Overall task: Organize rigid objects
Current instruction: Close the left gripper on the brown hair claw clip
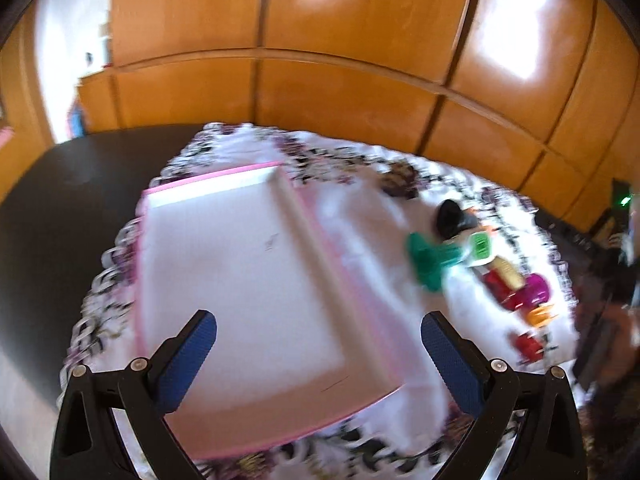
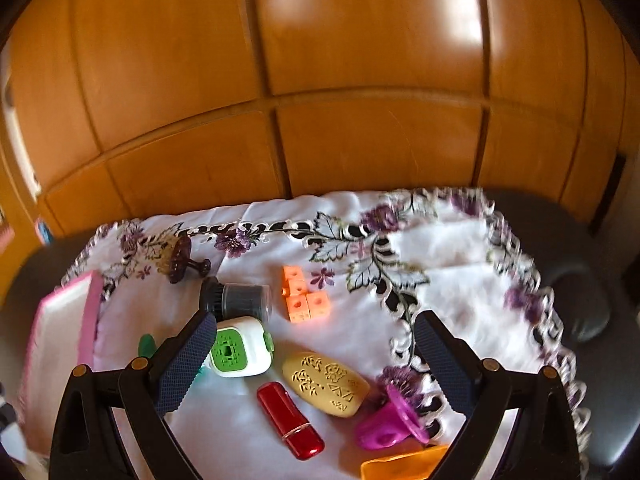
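**Trinkets still loose beside an empty pink tray**

Trinkets lie scattered on the embroidered cloth (image 2: 360,248) that covers the dark bench (image 1: 80,184), all bunched to one side of a shallow pink-rimmed tray (image 1: 240,280). The tray looks bare inside, so my guess is the sorting has hardly begun and the tray is where the pieces are meant to end up.

From the right wrist view I can pick out a green-and-white cube (image 2: 238,348), a yellow patterned oval (image 2: 326,384), a red tube (image 2: 290,420), a magenta piece (image 2: 390,424), a run of orange blocks (image 2: 302,298), a dark grey jar on its side (image 2: 236,300) and a small dark stemmed stand (image 2: 184,264) tipped over near the cloth's floral border. An orange thing at the bottom edge is cut off, so I cannot say what it is.

The right tool (image 2: 314,340) hangs over this cluster with its fingers spread wide, holding nothing; the cube sits just beside its left pad. That pose reads as lining up for a pick, likely the cube or the oval.

The left tool (image 1: 318,340) hovers over the tray, fingers equally apart and empty, perhaps placed there to steady or guard the tray while the other hand fetches. The left view is blurred, so finer detail escapes me.
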`<action>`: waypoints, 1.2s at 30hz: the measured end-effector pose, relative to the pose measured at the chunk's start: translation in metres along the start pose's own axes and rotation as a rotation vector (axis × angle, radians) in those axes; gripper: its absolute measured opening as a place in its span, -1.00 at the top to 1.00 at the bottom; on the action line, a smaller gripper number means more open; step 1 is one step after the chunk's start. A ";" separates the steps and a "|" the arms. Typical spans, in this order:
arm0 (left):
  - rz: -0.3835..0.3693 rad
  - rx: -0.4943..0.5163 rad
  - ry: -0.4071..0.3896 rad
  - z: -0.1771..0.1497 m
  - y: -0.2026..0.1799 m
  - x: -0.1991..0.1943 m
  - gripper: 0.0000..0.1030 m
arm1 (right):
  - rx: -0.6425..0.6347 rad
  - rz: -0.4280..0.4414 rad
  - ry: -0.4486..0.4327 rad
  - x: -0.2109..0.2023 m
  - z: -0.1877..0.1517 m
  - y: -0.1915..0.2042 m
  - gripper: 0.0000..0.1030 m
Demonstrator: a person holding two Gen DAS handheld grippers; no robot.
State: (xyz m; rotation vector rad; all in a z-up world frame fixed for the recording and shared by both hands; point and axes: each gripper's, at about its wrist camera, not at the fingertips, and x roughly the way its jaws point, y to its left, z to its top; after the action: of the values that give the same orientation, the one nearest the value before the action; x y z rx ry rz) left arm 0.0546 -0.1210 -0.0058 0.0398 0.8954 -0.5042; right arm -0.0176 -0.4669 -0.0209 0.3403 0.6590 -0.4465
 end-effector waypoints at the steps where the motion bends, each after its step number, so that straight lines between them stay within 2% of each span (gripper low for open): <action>1: -0.024 0.002 0.000 0.008 -0.006 0.005 -0.99 | 0.011 -0.001 0.001 0.000 0.000 -0.002 -0.96; 5: -0.087 0.023 0.020 0.034 -0.024 0.027 -1.00 | 0.063 0.020 0.012 0.002 0.001 -0.009 -0.96; 10: -0.058 0.082 0.003 0.065 -0.051 0.062 -0.99 | 0.075 0.041 0.014 0.002 0.001 -0.009 -0.96; 13: -0.074 0.106 0.044 0.079 -0.064 0.087 -0.99 | 0.071 0.050 0.009 0.000 0.001 -0.007 -0.96; 16: -0.037 0.130 0.079 0.096 -0.079 0.117 -0.99 | 0.083 0.063 0.011 0.000 0.001 -0.009 -0.96; 18: -0.036 0.135 0.083 0.104 -0.086 0.132 -0.99 | 0.093 0.069 0.020 0.002 0.002 -0.011 -0.96; 23: 0.021 0.185 0.082 0.124 -0.103 0.175 -0.99 | 0.118 0.068 0.039 0.007 0.002 -0.016 -0.96; 32: 0.027 0.166 0.128 0.150 -0.117 0.236 -0.99 | 0.122 0.067 0.072 0.015 0.001 -0.016 -0.96; 33: 0.035 0.162 0.136 0.151 -0.118 0.242 -0.96 | 0.120 0.065 0.075 0.016 0.000 -0.016 -0.96; 36: -0.007 0.129 0.191 0.152 -0.113 0.261 -0.06 | 0.110 0.058 0.081 0.018 0.000 -0.015 -0.96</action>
State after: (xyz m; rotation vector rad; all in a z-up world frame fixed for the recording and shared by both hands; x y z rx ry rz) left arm 0.2521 -0.3620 -0.0870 0.2051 1.0489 -0.5708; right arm -0.0123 -0.4844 -0.0348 0.4829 0.7028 -0.4159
